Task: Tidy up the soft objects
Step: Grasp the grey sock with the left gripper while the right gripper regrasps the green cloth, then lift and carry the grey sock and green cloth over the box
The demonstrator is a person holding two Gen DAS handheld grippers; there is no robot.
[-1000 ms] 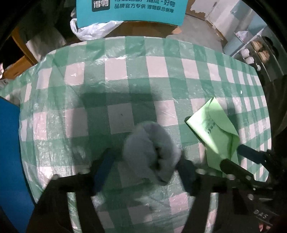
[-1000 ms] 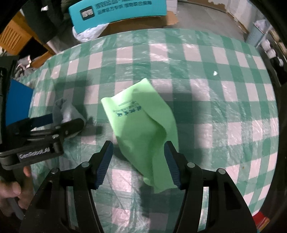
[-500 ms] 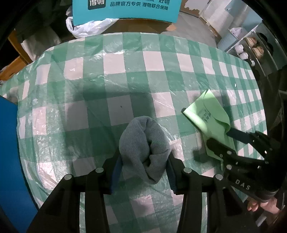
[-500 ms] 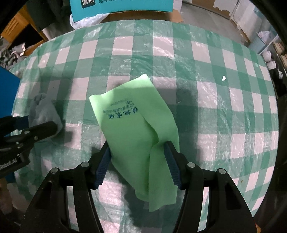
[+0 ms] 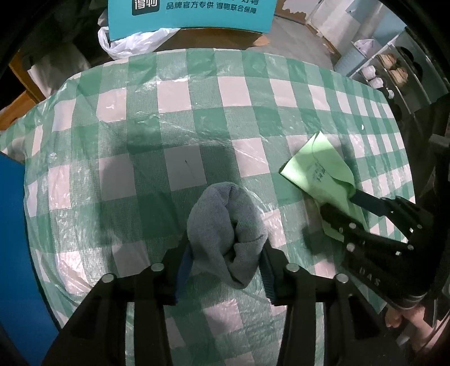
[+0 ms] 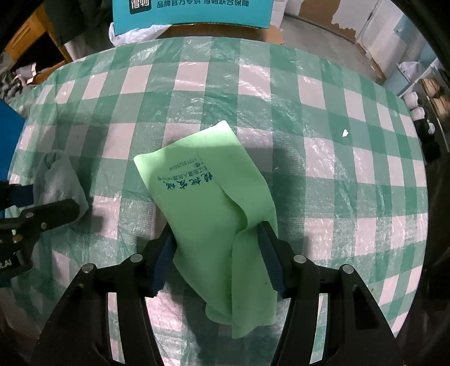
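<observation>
Since a second earlier, both tongs had narrowed around their cloths, and the grey towel, loose between wide pads then, now sat squeezed. The left tongs (image 5: 225, 263) were closing, their blue pads pressing both sides of the grey towel (image 5: 225, 225), a bunched roll resting on the table (image 5: 182, 112) under its green-and-white checked plastic cover. The right tongs (image 6: 218, 253) were closing too, with their pads against the flanks of the green cloth (image 6: 208, 197), which lay crumpled on the table with dark printed characters facing up. From the right wrist view, the towel lay well to the left of the green cloth, the two apart. Farther out, a small white scrap (image 6: 344, 133) lay on the cover. Beyond the table's far edge stood a teal box (image 6: 191, 12) with a white plastic bag (image 5: 132, 42) beside it.
</observation>
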